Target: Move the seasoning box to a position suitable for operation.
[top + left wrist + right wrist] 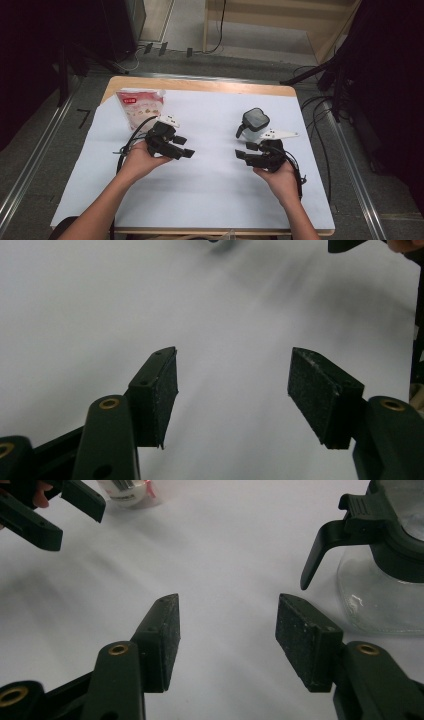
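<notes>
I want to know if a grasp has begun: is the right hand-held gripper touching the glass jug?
Apart. In the right gripper view, bare white table cover separates the open right hand-held gripper from the glass jug.

Your grippers (187, 150) are black; the pouch (140, 107) red and white, the jug (385, 580) clear (black lid).

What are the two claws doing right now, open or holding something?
Left claw: open, nothing between its jaws.
Right claw: open, nothing held; the glass jug stands beside it.
</notes>
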`<state>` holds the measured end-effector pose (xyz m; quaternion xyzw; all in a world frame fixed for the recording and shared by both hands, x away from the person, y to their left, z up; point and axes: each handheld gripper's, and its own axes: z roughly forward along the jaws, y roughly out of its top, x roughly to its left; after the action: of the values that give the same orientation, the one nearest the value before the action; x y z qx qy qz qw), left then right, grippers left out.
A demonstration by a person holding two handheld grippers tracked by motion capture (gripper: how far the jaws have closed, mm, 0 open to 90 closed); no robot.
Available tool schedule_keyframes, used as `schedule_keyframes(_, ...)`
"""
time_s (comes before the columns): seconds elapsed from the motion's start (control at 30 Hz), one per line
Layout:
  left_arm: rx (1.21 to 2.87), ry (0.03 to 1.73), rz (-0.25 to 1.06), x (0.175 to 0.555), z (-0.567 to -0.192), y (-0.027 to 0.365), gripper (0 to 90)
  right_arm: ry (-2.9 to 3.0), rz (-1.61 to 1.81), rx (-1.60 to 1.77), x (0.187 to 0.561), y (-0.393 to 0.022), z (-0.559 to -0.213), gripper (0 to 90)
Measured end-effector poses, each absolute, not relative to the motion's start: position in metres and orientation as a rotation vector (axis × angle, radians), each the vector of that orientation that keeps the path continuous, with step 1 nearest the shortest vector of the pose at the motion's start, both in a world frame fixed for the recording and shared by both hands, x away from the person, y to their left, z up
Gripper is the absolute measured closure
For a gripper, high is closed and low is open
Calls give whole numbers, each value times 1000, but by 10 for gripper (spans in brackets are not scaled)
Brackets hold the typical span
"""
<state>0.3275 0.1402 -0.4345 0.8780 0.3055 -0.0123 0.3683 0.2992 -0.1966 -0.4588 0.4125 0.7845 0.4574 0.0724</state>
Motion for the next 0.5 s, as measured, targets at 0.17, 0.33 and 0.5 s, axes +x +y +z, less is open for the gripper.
schedule_keyframes(0.17,2269,767,-21,326,-434,137,367,2364,1380,1230,300,-195,-458,433)
schedule_keyframes(0.33,2252,768,-28,326,-433,138,369,2384,1359,1228,301,-194,-459,435)
schedule_keyframes(0.5,2246,778,-24,326,-433,141,370,2398,1358,1207,300,-193,-457,439)
